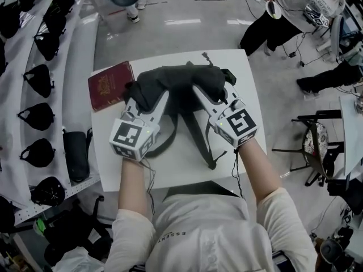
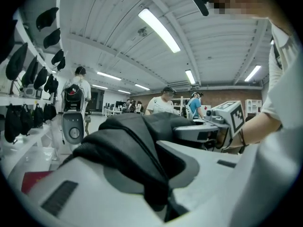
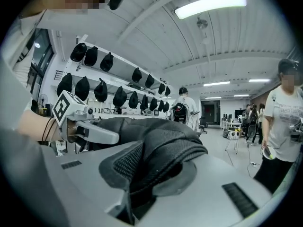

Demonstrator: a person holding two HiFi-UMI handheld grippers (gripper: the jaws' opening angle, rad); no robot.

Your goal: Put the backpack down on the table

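Black backpack (image 1: pixel 181 83) bunched over far half of white worktop (image 1: pixel 187 166); straps (image 1: pixel 199 137) trail toward the bare near edge. Left hand-held gripper (image 1: pixel 142 98) and right hand-held gripper (image 1: pixel 205 92) each pinch a fold of its fabric. Red booklet (image 1: pixel 110 85) lies just beside it, at the worktop's left edge.

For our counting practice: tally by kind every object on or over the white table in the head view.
black backpack: 1
red booklet: 1
grippers, namely left gripper and right gripper: 2
Total: 4
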